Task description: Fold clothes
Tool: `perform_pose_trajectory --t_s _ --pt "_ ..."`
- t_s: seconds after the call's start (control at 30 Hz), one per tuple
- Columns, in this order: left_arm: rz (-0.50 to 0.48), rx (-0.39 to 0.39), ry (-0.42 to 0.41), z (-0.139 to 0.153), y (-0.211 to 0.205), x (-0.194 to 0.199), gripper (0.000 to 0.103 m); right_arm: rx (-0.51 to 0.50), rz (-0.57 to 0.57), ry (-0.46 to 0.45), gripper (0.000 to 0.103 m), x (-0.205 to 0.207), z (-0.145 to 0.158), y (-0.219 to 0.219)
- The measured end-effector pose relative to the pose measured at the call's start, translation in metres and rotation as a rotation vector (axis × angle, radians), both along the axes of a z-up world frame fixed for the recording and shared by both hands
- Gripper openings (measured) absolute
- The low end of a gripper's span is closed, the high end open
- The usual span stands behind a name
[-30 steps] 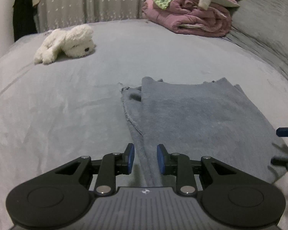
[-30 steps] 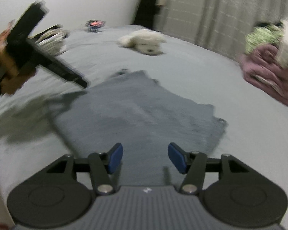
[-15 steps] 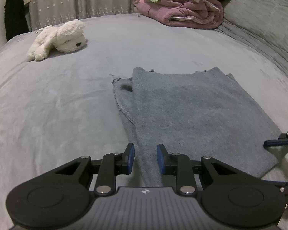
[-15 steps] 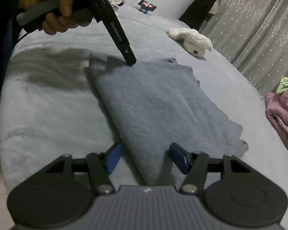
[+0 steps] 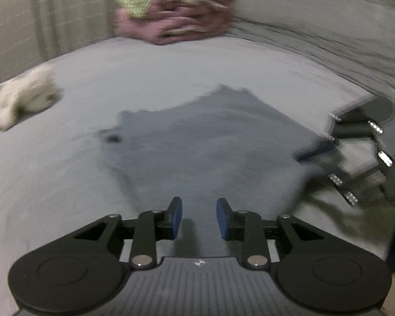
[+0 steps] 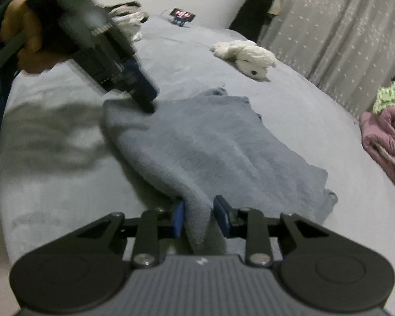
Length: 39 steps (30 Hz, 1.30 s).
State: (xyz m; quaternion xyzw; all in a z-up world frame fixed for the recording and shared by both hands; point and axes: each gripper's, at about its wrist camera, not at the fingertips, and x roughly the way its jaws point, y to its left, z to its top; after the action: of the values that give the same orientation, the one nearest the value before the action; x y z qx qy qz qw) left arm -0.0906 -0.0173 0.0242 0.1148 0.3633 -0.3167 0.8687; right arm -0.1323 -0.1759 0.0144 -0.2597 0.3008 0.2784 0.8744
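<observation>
A blue-grey folded garment (image 5: 197,142) lies flat on the grey bed; it also shows in the right wrist view (image 6: 210,144). My left gripper (image 5: 198,217) is open, its blue pads (image 5: 177,217) over the garment's near edge with nothing between them. In the right wrist view the left gripper (image 6: 142,94) touches the garment's far corner. My right gripper (image 6: 198,217) has a corner of the garment bunched between its blue pads (image 6: 178,218), with a small gap on the right side. The right gripper (image 5: 318,152) shows blurred in the left wrist view at the garment's right corner.
A white plush toy (image 5: 21,100) (image 6: 247,56) lies on the bed beyond the garment. A pile of pink and green bedding (image 5: 176,13) (image 6: 389,129) sits at the far side. A curtain (image 6: 342,26) hangs behind. A phone on a stand (image 6: 183,14) is at the bed's far edge.
The right gripper has moved in onto the garment's corner and narrowed around it. The left gripper has swung right over the garment's edge and opened wider; its view is blurred.
</observation>
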Motion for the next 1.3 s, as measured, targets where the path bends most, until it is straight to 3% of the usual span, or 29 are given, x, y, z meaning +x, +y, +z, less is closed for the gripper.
perform_pose_trajectory --t_s 0.17,0.23,0.43,0.6,0.63,0.73,0.8,0.97,1.13,1.2,1.27,1.3 --pt "-0.138 0.045 -0.037 -0.004 -0.018 -0.018 0.036 0.084 -0.061 0.044 0.026 0.011 0.009 -0.008" --pt "-0.163 0.08 -0.061 -0.007 -0.024 -0.024 0.045 0.113 -0.085 0.062 0.026 0.016 0.011 -0.01" --pt "-0.223 0.203 -0.137 -0.021 -0.04 -0.039 0.049 0.203 -0.141 0.115 0.026 0.026 0.015 -0.019" --pt "-0.217 0.271 -0.183 -0.029 -0.043 -0.044 0.047 0.228 -0.151 0.137 0.026 0.027 0.014 -0.02" --pt "-0.22 0.279 -0.19 -0.029 -0.042 -0.044 0.037 0.227 -0.15 0.139 0.026 0.026 0.013 -0.021" --pt "-0.192 0.297 -0.182 -0.029 -0.04 -0.038 0.021 0.178 -0.122 0.111 0.03 0.022 0.01 -0.017" --pt "-0.167 0.278 -0.164 -0.027 -0.037 -0.032 0.017 0.125 -0.09 0.078 0.036 0.016 0.006 -0.013" --pt "-0.097 0.189 -0.118 -0.015 -0.026 -0.017 0.015 -0.011 0.008 0.032 0.044 -0.004 -0.005 -0.008" --pt "-0.056 0.124 -0.087 -0.009 -0.018 -0.009 0.015 -0.217 0.061 -0.05 0.051 -0.021 -0.022 -0.012" --pt "-0.057 0.118 -0.082 -0.008 -0.017 -0.008 0.015 -0.232 0.055 -0.061 0.047 -0.021 -0.024 -0.017" --pt "-0.064 0.123 -0.086 -0.008 -0.017 -0.008 0.015 -0.235 0.059 -0.063 0.032 -0.021 -0.023 -0.019" --pt "-0.068 0.125 -0.087 -0.008 -0.018 -0.008 0.015 -0.236 0.062 -0.063 0.019 -0.022 -0.023 -0.02"
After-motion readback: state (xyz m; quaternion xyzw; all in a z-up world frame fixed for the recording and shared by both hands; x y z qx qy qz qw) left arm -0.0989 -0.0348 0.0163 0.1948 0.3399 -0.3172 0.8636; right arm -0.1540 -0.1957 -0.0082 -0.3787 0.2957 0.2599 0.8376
